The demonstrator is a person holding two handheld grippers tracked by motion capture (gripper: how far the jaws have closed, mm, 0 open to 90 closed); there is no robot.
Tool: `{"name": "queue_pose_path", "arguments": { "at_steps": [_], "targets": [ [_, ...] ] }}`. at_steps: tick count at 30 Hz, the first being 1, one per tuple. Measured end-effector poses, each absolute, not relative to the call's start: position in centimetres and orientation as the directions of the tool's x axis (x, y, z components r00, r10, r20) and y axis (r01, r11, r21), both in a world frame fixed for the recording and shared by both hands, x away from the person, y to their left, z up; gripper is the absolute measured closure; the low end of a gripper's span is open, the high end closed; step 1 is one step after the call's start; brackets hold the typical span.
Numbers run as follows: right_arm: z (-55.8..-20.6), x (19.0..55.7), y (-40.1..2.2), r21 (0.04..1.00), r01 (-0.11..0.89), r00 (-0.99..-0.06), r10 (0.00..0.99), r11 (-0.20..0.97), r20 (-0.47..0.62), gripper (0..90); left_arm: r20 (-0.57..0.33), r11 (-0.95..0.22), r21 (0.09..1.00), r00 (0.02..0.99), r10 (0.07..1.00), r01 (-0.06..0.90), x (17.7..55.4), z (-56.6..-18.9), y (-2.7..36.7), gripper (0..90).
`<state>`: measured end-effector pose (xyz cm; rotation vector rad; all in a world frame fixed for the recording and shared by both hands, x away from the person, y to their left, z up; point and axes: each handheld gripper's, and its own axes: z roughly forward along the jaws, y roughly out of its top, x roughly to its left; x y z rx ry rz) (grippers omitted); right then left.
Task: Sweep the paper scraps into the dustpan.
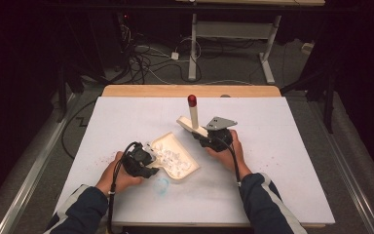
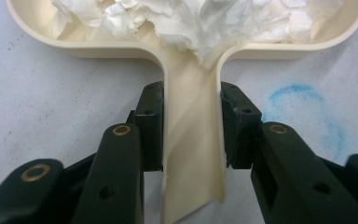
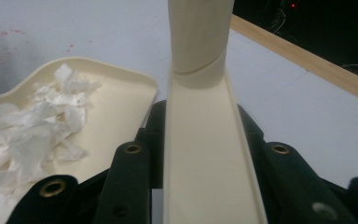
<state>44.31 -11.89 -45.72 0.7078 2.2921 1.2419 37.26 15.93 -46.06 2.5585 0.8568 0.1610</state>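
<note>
Dustpan [image 1: 175, 155] full of paper scraps [image 1: 171, 157] is being clamped at its handle by the left gripper [image 1: 146, 158]; the right gripper [image 1: 200, 136], pinching the brush [image 1: 193, 119], should be sweeping gently toward the pan's lip.

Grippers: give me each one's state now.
Left gripper: shut on the dustpan handle.
Right gripper: shut on the brush.

High view sat above the near table [image 1: 272, 161] edge, looking forward and down, farther off. Both gripper views looked along their jaws, very close; all three shared the cream dustpan [image 1: 175, 156] [image 2: 191, 140] [image 3: 121, 107].
</note>
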Motion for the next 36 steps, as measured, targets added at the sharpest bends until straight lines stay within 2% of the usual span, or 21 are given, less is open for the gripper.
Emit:
{"name": "queue_pose_path", "arguments": {
  "at_steps": [6,17,24,34,36],
  "targets": [
    [-45.7,43.5,-11.9,0.856,0.23,-0.79,0.602,0.463,-0.114,66.8,-0.03,-0.713,0.435,0.8,0.599,0.55,37.3,-46.1,15.9,63.7],
    [-45.4,44.0,-11.6,0.855,0.21,-0.772,0.617,0.474,-0.153,67.2,-0.042,-0.71,0.435,0.8,0.598,0.553,37.4,-46.1,16.0,63.8],
    [-45.4,43.4,-10.9,0.841,0.192,-0.83,0.541,0.506,-0.136,67.0,-0.041,-0.71,0.436,0.8,0.599,0.554,37.3,-46.0,16.0,63.8],
    [-44.6,40.3,-11.1,0.872,0.172,-0.909,0.415,0.458,-0.039,67.3,-0.035,-0.711,0.431,0.798,0.602,0.556,37.2,-46.0,15.9,63.8],
    [-44.3,39.7,-11.1,0.875,0.16,-0.911,0.41,0.457,-0.047,67.2,-0.037,-0.709,0.433,0.797,0.603,0.556,37.2,-46.0,15.9,63.8]
  ]
}}
